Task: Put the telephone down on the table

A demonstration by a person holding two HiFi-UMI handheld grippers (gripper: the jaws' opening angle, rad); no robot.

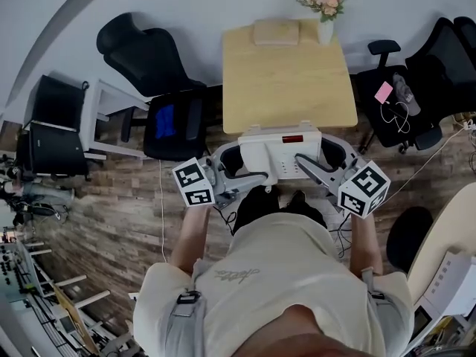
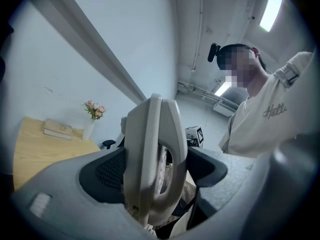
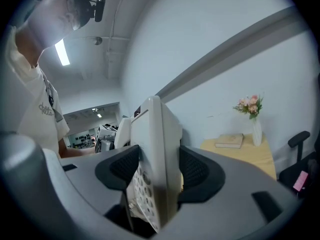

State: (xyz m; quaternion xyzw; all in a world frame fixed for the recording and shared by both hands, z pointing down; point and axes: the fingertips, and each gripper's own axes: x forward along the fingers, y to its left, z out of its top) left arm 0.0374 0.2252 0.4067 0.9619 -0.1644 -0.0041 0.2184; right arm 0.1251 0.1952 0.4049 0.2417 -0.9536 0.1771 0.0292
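Head view: the white telephone (image 1: pixel 279 153) is carried between the left gripper (image 1: pixel 239 171) and the right gripper (image 1: pixel 327 163), at the near edge of the wooden table (image 1: pixel 286 88). A book (image 1: pixel 275 32) and a vase of flowers (image 1: pixel 325 22) stand at the table's far edge.

Left gripper view: the jaws stand wide, both pads pressed on the telephone's handset side.

Right gripper view: the jaws stand wide, clamped on the telephone's keypad side.

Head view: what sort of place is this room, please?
Probably an office or workroom: black office chairs stand on both sides of a small wooden table, and a telephone is being carried.
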